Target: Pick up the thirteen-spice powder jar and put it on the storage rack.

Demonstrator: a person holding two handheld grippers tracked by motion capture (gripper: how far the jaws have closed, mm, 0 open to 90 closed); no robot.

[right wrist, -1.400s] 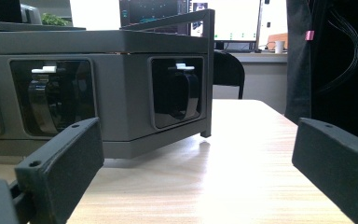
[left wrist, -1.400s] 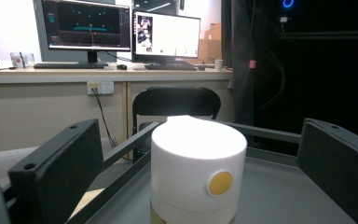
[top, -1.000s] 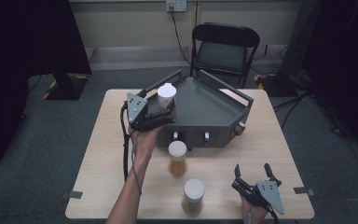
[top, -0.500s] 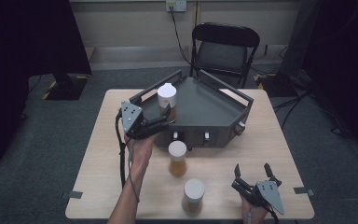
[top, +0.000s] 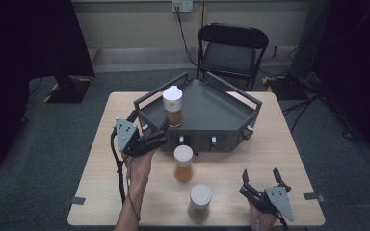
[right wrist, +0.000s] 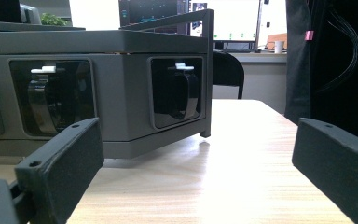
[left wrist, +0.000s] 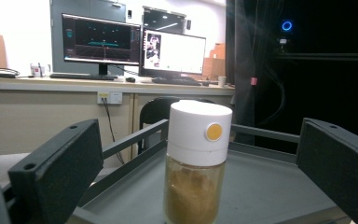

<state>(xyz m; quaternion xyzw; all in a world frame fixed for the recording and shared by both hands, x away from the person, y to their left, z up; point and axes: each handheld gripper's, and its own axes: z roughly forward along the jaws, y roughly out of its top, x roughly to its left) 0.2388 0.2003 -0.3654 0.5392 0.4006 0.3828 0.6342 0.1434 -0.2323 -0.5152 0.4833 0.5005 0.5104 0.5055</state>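
The light wooden desk (top: 279, 159) is the biggest thing here. On its far half sits a dark grey metal tray with rails around it (top: 212, 103). A tall clear jar with a white lid and brown powder inside (top: 172, 106) stands upright on the left part of that tray.

The left gripper (top: 158, 138) is just in front of the tray's left corner, and it points at the jar. In the left gripper view, the jar (left wrist: 196, 163) is a bit ahead, right in the middle between the two black jaws. The jaws are spread wide and touch nothing.

Two more white-lidded jars stand on the desk: one with brown stuff (top: 183, 162) near the tray and one (top: 200, 201) near the front edge.

The right gripper (top: 260, 180) rests at the front right of the desk, well apart from the jars, its jaws spread wide too.
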